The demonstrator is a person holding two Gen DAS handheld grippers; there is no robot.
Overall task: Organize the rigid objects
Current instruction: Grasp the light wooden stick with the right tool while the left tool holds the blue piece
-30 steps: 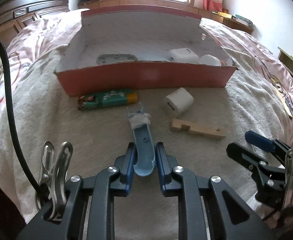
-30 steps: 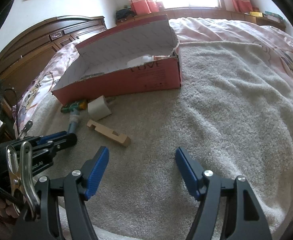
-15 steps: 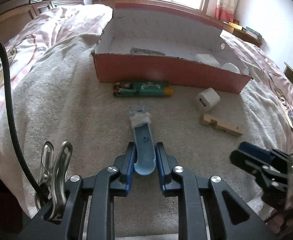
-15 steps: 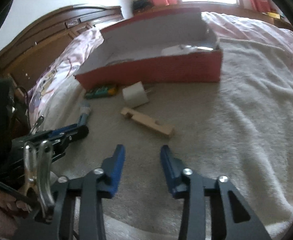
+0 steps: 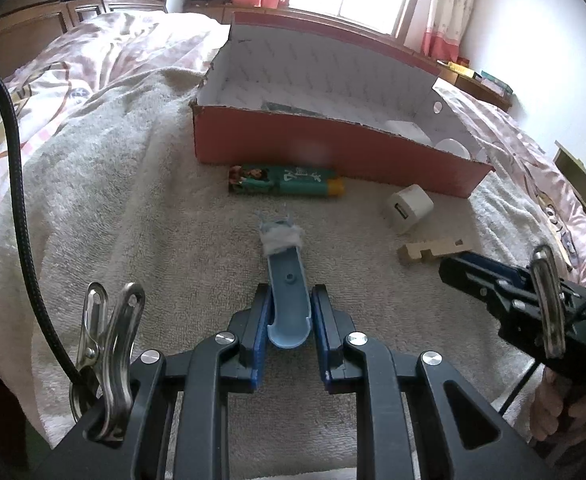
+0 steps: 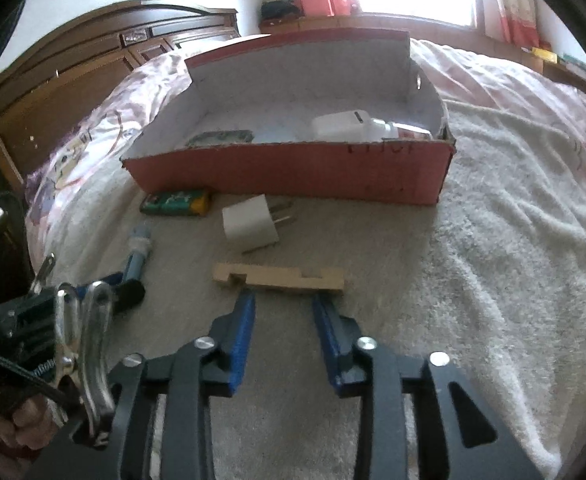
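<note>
**Bedroom, towel on the bed**

Beige towel [image 5: 141, 184] covers my bed. My left claw [image 5: 289, 320] pinches a blue razor [image 5: 287, 280], its long axis pointing away toward the red box [image 5: 333, 156]. My right claw [image 6: 283, 312], empty, is spreading just before the wooden block [image 6: 279, 276], which lies crosswise.

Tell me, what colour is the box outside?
Red outside, white inside: the box shows best in the right wrist view.

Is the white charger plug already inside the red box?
No, the white charger plug lies on the towel in front of the red box.
</note>
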